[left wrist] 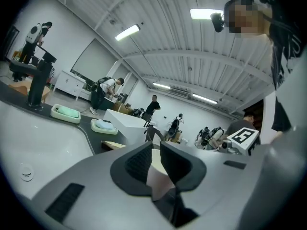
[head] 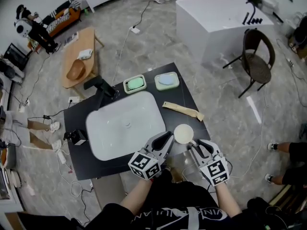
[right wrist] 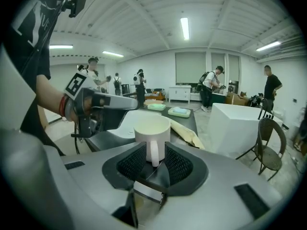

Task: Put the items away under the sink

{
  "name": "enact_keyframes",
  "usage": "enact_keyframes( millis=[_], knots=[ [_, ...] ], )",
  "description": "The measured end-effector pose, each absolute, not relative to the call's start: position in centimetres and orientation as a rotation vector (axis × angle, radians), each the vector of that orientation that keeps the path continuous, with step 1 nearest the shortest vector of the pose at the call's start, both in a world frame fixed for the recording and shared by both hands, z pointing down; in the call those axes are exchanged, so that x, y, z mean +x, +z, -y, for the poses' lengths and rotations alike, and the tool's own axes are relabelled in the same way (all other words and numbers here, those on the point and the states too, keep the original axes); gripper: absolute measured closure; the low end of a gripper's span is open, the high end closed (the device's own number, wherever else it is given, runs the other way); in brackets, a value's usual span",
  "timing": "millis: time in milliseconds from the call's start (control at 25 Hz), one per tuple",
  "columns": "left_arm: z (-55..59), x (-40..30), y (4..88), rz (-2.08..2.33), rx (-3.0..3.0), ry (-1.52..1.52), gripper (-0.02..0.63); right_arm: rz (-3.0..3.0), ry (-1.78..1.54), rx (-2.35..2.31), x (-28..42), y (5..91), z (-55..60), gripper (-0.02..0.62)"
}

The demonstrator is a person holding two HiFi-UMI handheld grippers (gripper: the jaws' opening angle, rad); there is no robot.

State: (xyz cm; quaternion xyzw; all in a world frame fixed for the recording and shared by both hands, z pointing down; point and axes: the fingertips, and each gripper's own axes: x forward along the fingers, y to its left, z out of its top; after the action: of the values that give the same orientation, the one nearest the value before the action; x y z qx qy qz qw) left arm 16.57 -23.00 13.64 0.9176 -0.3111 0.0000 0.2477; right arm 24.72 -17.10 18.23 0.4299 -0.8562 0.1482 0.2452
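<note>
**Two grippers at the mug, neither one clamped on it**

Only the right gripper view gives me the handle. The white mug [right wrist: 152, 128] stands upright with its handle between the right gripper [right wrist: 154, 163] pads. There's a gap on both sides, so the jaws are moderately open and gripping nothing. In the head view the same mug is just a pale round rim with no handle readable.

The left gripper [left wrist: 156, 161] has its jaws a narrow slit apart, holding nothing. A sliver of pale mug wall shows through the slit. The head view puts its tips just beside the mug's 9 o'clock side and the right gripper's at the mug's 5 o'clock.

The mug is plain white, cream inside. It sits on the black counter [head: 184, 97] near the 4 o'clock corner, outside the white basin [head: 125, 123].

From the basin:
- green soap dish [head: 135, 84] and blue soap dish [head: 167, 81] at 12 o'clock
- tan packet [head: 182, 110] at 2 o'clock
- black faucet [head: 101, 86] at 10 o'clock

Hidden or unclear:
- The left jaws cover most of the mug in their own view.
- The countertop blocks the space under the sink.
- My operator's torso cuts off the counter's 6 o'clock edge.
</note>
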Motion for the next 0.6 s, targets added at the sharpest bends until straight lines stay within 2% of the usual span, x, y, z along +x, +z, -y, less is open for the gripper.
enact_keyframes(
  millis=[80, 200, 600],
  knots=[
    [23.7, 17.0, 14.3, 0.811, 2.487, 0.034, 0.51, 2.321, 0.396, 1.135, 24.2, 18.7, 17.3, 0.492],
    [24.4, 17.8, 15.3, 0.748, 2.466, 0.099, 0.482, 2.29, 0.361, 1.083, 23.7, 19.3, 17.5, 0.492],
    [25.2, 20.1, 16.9, 0.587, 2.457, 0.284, 0.463, 2.221, 0.313, 1.06, 23.2, 20.4, 18.2, 0.496]
  ],
)
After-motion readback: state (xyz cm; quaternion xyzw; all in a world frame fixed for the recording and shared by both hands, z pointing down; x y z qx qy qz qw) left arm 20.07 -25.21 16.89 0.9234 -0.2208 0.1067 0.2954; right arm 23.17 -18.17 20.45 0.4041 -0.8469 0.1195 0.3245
